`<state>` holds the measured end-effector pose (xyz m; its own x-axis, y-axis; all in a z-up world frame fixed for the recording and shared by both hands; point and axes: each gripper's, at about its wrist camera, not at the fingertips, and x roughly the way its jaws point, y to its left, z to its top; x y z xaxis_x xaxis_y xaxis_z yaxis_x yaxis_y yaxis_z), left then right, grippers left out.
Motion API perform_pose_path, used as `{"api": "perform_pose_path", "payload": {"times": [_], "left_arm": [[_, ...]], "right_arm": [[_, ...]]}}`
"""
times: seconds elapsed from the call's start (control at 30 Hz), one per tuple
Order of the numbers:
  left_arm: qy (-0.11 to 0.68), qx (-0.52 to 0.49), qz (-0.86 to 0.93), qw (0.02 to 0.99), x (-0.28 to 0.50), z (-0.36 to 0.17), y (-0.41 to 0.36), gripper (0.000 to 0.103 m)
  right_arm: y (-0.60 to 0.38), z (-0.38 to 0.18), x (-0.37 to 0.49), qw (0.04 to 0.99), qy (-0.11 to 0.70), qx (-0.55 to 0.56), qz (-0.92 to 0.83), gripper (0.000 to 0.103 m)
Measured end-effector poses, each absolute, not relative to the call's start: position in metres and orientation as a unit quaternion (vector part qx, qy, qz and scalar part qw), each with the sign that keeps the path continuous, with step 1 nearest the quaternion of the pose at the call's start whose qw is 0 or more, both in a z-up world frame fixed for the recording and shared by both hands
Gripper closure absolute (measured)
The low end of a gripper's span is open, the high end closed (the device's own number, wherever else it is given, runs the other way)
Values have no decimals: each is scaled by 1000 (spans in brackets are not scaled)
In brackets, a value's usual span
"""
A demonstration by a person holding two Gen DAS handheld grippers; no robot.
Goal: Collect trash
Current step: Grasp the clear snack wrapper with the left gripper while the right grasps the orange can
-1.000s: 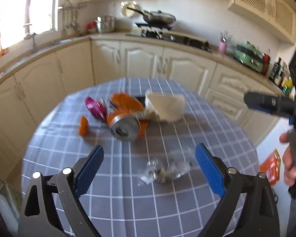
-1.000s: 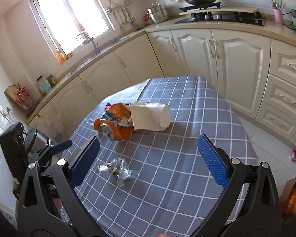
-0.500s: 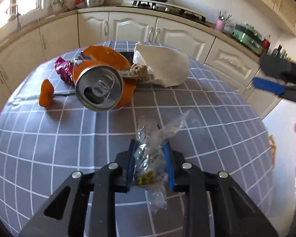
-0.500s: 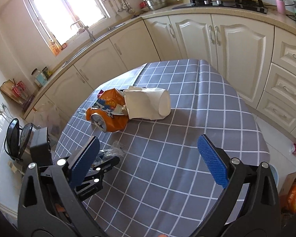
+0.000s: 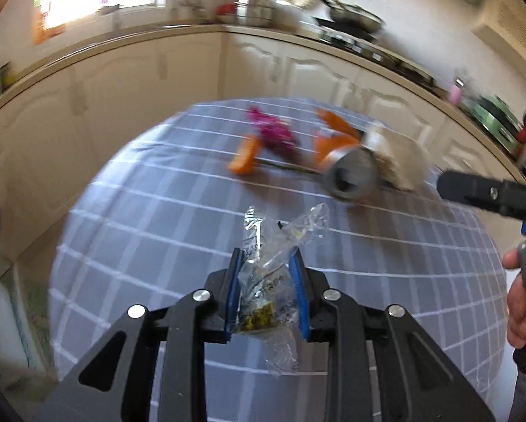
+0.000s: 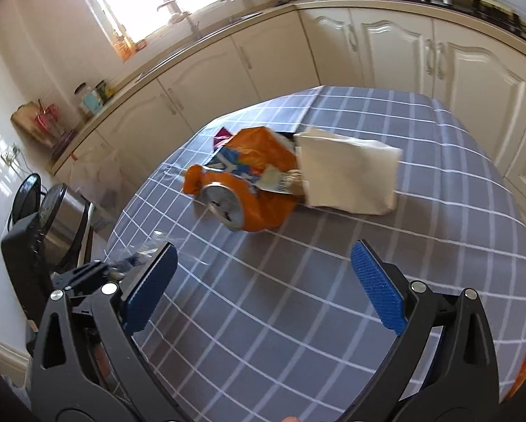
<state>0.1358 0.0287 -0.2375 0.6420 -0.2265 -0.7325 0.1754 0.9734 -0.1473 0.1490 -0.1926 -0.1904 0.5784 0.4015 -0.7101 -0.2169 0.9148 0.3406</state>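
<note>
My left gripper is shut on a crumpled clear plastic wrapper, lifted off the grey checked tablecloth. Farther back lie an orange drink can on its side, a white paper bag, a magenta wrapper and an orange scrap. In the right wrist view my right gripper stands open and empty above the cloth, short of the can and the white bag. An orange snack bag lies behind the can. The left gripper with the wrapper shows at the left.
Cream kitchen cabinets curve round the table. A steel pedal bin stands on the floor left of the table. A hand holding the right gripper is at the right edge of the left wrist view.
My left gripper closed on the clear wrapper and carried it up and to the left of the table. My right gripper moved closer to the can and bag, staying open.
</note>
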Motion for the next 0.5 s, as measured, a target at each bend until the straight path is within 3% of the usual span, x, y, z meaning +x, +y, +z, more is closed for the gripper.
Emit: {"api": "perform_pose_path", "payload": {"times": [0.23, 0.33, 0.4, 0.5], "left_arm": [[396, -68, -75, 913, 135, -232, 68, 78], [394, -74, -72, 913, 134, -231, 76, 78], [394, -77, -70, 913, 134, -230, 78, 78], [394, -80, -67, 913, 132, -230, 81, 78]], "right_arm": [[-135, -196, 182, 889, 417, 27, 190, 7], [-120, -205, 195, 888, 420, -4, 184, 20], [-109, -215, 200, 885, 429, -37, 174, 44], [-105, -221, 197, 888, 423, -63, 169, 50]]}}
